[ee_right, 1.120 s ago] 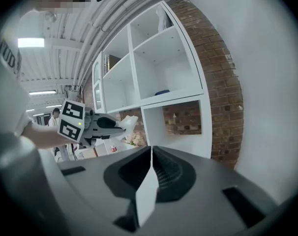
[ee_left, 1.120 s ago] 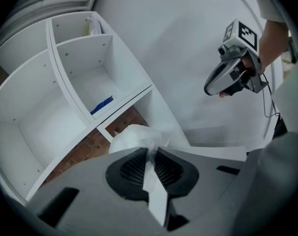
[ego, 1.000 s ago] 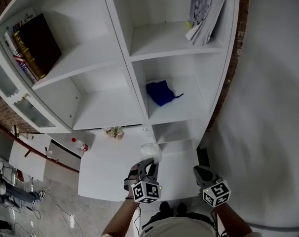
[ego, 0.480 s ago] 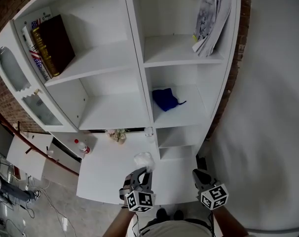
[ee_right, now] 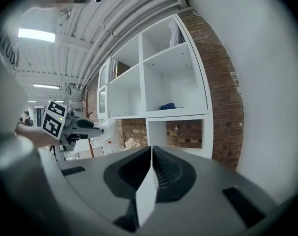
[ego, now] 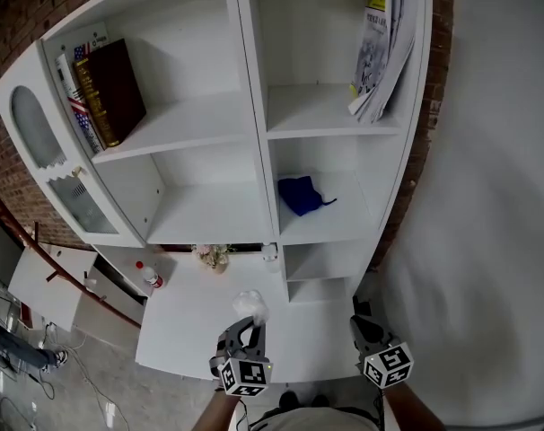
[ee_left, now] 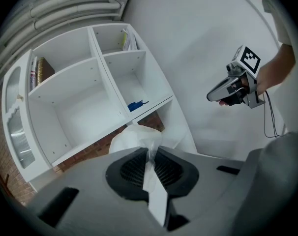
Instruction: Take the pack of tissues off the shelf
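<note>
Shelf unit (ego: 254, 124): white board, smooth, satin-matt. Brick wall (ee_right: 223, 82) behind it: rough red brick, pale mortar. Wall (ego: 487, 196) on the right: smooth matt white. Pack of tissues (ee_left: 134, 137): thin clear plastic film, crinkled, slight gloss. Blue cloth (ego: 299, 194): soft matt fabric. Book (ego: 119, 88): dark matt cover. Magazines (ego: 384, 43): paper. Left gripper (ee_left: 150, 154) and right gripper (ee_right: 151, 154): matt grey plastic, with black ribbed pads (ee_right: 166, 173).

Dark books (ego: 106, 92) upper left, magazines (ego: 380, 52) upper right — a blue cloth (ego: 301, 194), perhaps, below them.
</note>
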Motion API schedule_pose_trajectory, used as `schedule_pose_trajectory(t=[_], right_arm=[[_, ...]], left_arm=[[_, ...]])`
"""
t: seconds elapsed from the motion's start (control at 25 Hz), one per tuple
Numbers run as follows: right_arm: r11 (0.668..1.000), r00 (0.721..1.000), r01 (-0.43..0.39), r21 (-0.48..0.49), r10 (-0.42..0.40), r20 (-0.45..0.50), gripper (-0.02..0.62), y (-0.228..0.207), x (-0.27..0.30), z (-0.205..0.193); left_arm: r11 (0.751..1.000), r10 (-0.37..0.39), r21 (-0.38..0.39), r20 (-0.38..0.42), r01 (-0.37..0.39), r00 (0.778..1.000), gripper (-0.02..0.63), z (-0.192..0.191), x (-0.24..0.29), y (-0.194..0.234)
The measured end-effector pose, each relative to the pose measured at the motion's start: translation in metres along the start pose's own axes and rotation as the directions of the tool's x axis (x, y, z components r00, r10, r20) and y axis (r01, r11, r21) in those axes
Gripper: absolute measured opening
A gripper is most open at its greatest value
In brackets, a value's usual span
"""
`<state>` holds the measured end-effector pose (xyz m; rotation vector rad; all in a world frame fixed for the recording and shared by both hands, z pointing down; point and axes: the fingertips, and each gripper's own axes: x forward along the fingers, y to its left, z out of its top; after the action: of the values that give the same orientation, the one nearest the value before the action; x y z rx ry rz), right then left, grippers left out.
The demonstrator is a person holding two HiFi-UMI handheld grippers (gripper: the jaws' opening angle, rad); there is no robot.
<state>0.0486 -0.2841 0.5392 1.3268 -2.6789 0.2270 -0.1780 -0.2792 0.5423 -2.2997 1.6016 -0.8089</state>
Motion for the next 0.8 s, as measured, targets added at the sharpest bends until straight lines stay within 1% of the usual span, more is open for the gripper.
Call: schedule_pose_trajectory(t=[0.24,0.52,0.8], right_arm=[[0.999,1.0,0.013,-0.029,-0.012,0.015,0.031,-0.005,-0.004,0.007],[0.999,1.0,0.012,-0.034,-0.012,0.021,0.031,-0.006,-0.008,0.009],[0.998,1.0,0.01,-0.059,-0.009,0.022,0.029,-0.001,-0.009,0.009]], left_arm=[[0.999,0.025,-0.039,-0.001,-0.025,1.0,0.041,-0.001,-0.006,0.006],[0.997,0.048,-0.066,-0.009,-0.049,0.999,0.041,-0.008,-0.017,0.011],[0.993,0.069,-0.094,-0.02,-0.071,0.997,0.041,-0.015,-0.027,0.016]])
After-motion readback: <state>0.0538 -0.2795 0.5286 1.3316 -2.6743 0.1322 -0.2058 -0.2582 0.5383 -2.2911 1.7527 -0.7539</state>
